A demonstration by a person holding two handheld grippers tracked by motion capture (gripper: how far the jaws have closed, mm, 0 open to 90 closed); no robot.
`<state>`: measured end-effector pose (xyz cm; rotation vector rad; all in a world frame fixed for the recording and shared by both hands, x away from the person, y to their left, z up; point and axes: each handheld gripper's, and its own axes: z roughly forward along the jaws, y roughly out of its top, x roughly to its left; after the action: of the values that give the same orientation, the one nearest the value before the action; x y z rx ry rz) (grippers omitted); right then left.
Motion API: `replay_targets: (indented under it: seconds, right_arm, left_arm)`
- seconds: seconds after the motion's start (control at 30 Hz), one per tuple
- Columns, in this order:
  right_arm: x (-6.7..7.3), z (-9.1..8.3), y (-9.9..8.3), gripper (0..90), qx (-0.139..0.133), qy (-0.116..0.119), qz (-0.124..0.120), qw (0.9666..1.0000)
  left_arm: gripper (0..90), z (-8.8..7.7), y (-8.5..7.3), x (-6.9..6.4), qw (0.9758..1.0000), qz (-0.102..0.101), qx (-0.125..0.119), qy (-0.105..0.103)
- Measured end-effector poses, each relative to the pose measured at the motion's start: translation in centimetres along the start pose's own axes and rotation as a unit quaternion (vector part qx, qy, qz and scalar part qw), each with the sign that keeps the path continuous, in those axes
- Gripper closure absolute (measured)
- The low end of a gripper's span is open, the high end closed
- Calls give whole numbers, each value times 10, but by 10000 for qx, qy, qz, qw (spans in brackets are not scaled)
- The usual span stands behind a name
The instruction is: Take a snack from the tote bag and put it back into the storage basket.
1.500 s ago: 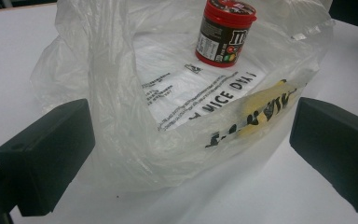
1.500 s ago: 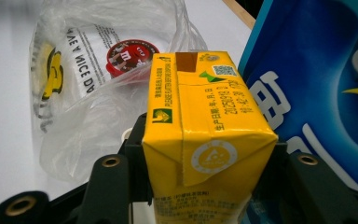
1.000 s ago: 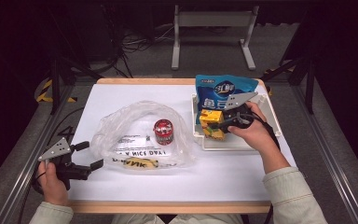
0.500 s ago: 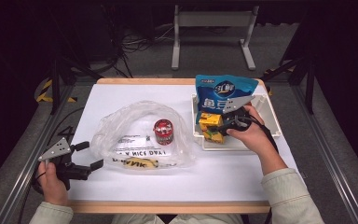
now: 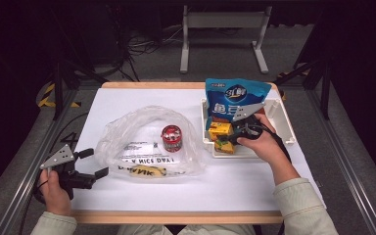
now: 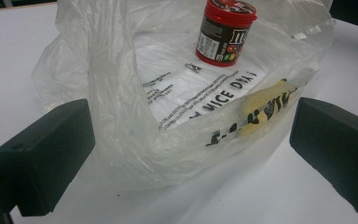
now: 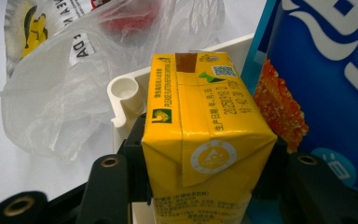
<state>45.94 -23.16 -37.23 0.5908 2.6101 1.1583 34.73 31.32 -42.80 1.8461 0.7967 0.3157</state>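
My right gripper [image 5: 229,134] is shut on a yellow drink carton [image 5: 220,129] at the left side of the white tray [image 5: 280,111]. In the right gripper view the carton [image 7: 205,135] sits squarely between the two black jaws of that gripper [image 7: 205,191], with the tray's corner [image 7: 125,95] just behind it. A clear plastic bag [image 5: 142,126] lies mid-table with a red candy can [image 5: 171,138] standing on it. My left gripper [image 5: 95,162] rests at the near left, open, its jaws on either side of the bag's edge [image 6: 135,140] without pressing it; the red can [image 6: 224,32] stands farther off.
A blue snack pouch [image 5: 232,95] stands upright in the tray's far part, close beside the carton [image 7: 326,70]. Another small pack lies in the tray under the carton. The table's wooden front edge [image 5: 176,216] is near both forearms.
The right hand has shifted only slightly with the carton in its grip. The left gripper and the bag have stayed where they were.
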Motion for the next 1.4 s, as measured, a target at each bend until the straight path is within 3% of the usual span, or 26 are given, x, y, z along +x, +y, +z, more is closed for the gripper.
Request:
replay_targets:
  seconds: [0.37,0.73,0.93,1.2,1.4]
  right_arm:
    - [-1,-2,-5,519,23,102,-16,9999]
    - [-2,-6,-12,469,16,28,91,10000]
    - [0,-7,-15,402,64,-68,111,9999]
    - [3,-13,-14,330,-122,-185,135,9997]
    - [9,-20,-11,319,-201,-441,49,9988]
  left_arm:
    - [5,0,0,0,10000,-20,-2,-3]
    - [5,1,1,0,10000,-24,1,-15]
    - [5,3,2,0,10000,-2,2,-29]
    - [5,6,3,0,10000,-15,21,-49]
    - [6,8,3,1,10000,-6,25,-60]
